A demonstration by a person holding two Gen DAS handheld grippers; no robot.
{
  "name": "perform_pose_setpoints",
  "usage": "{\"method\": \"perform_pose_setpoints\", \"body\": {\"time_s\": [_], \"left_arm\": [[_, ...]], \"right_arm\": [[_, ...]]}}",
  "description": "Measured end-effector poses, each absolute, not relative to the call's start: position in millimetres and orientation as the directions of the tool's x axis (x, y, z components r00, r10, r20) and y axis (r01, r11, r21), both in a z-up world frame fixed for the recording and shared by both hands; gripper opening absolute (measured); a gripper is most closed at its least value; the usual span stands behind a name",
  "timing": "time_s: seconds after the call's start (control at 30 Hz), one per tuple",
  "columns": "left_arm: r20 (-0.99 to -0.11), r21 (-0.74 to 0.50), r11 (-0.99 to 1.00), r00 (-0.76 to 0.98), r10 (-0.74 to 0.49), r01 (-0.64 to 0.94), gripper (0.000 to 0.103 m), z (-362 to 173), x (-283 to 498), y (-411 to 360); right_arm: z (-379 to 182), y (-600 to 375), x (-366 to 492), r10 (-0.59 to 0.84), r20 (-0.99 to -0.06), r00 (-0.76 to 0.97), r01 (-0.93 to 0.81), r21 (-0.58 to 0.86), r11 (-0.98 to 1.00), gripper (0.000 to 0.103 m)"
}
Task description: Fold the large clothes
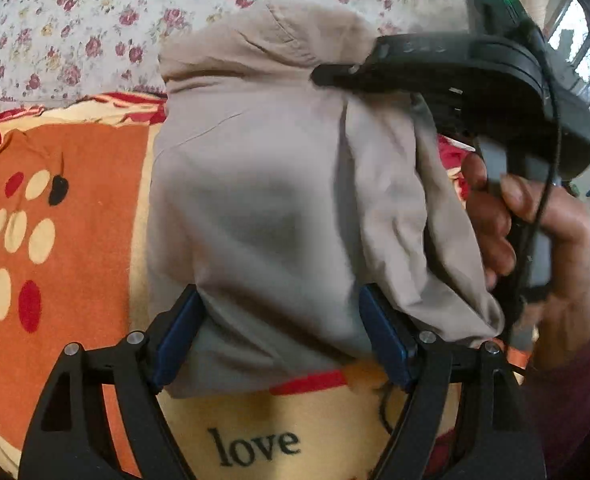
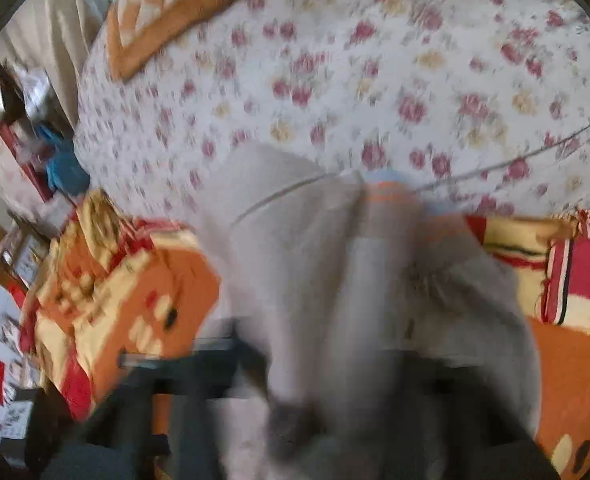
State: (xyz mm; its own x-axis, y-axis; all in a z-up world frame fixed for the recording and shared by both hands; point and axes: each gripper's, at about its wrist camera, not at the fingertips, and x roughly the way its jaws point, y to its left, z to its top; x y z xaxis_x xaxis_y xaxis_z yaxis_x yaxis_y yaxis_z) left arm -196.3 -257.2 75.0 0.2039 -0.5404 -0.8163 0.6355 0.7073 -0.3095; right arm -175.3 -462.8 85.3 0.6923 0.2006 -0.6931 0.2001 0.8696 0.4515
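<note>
A large beige-grey garment (image 1: 279, 184) lies bunched on a bed over an orange, cream and red blanket (image 1: 75, 216). My left gripper (image 1: 283, 336) is open, its blue pads (image 1: 179, 340) either side of the garment's near edge. My right gripper (image 1: 335, 74), black and held by a hand (image 1: 535, 232), reaches in from the right and pinches the garment's upper right fold. In the blurred right wrist view the garment (image 2: 319, 264) fills the middle and covers the right gripper's (image 2: 335, 392) fingers.
A white sheet with pink flowers (image 1: 79, 28) covers the bed behind the blanket. The blanket reads "love" (image 1: 255, 446) near me. An orange patterned pillow (image 2: 175, 4) lies at the far end. Cluttered shelves (image 2: 35, 152) stand beside the bed, with a window (image 1: 583, 52) at right.
</note>
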Motion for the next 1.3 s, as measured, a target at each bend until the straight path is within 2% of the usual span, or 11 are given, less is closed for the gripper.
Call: {"method": "perform_pose_setpoints", "body": {"time_s": [0.1, 0.23, 0.37, 0.47, 0.67, 0.73, 0.8, 1.03, 1.1, 1.23, 1.3], "left_arm": [[-0.793, -0.315, 0.672, 0.203, -0.574, 0.671, 0.081, 81, -203, -262], [-0.813, -0.236, 0.644, 0.215, -0.541, 0.728, 0.081, 74, -213, -279], [-0.814, -0.239, 0.631, 0.202, -0.545, 0.738, 0.081, 88, -215, -265], [-0.795, -0.208, 0.657, 0.266, -0.546, 0.724, 0.081, 104, -210, -245], [-0.804, -0.194, 0.742, 0.329, -0.496, 0.642, 0.081, 89, -175, -239], [-0.825, -0.194, 0.757, 0.313, -0.470, 0.624, 0.081, 76, -171, -246], [-0.839, -0.205, 0.762, 0.290, -0.460, 0.614, 0.081, 70, -171, -248], [-0.834, -0.210, 0.749, 0.284, -0.473, 0.629, 0.081, 67, -171, -259], [-0.832, -0.219, 0.743, 0.277, -0.481, 0.633, 0.081, 64, -169, -266], [-0.838, -0.224, 0.737, 0.260, -0.480, 0.638, 0.082, 55, -169, -274], [-0.840, -0.223, 0.737, 0.258, -0.477, 0.638, 0.082, 52, -171, -277]], "right_arm": [[92, -491, -190, 0.154, -0.625, 0.766, 0.223, 0.482, 0.847, 0.009], [40, -529, -190, 0.094, -0.715, 0.693, 0.390, 0.482, 0.785, 0.009], [32, -552, -222, 0.140, -0.678, 0.722, 0.438, 0.604, 0.665, 0.050], [65, -549, -250, 0.099, -0.700, 0.707, 0.439, 0.544, 0.715, 0.051], [104, -490, -269, 0.203, -0.670, 0.714, 0.273, 0.533, 0.801, 0.060], [98, -471, -260, 0.227, -0.690, 0.687, 0.237, 0.509, 0.828, 0.056], [83, -461, -256, 0.165, -0.756, 0.633, 0.275, 0.419, 0.865, 0.007], [37, -487, -295, 0.120, -0.810, 0.574, 0.404, 0.408, 0.819, 0.000], [51, -490, -301, 0.123, -0.769, 0.627, 0.396, 0.451, 0.800, 0.001], [106, -481, -295, 0.020, -0.689, 0.724, 0.363, 0.406, 0.839, 0.022], [125, -471, -273, -0.006, -0.670, 0.742, 0.336, 0.365, 0.869, 0.070]]}}
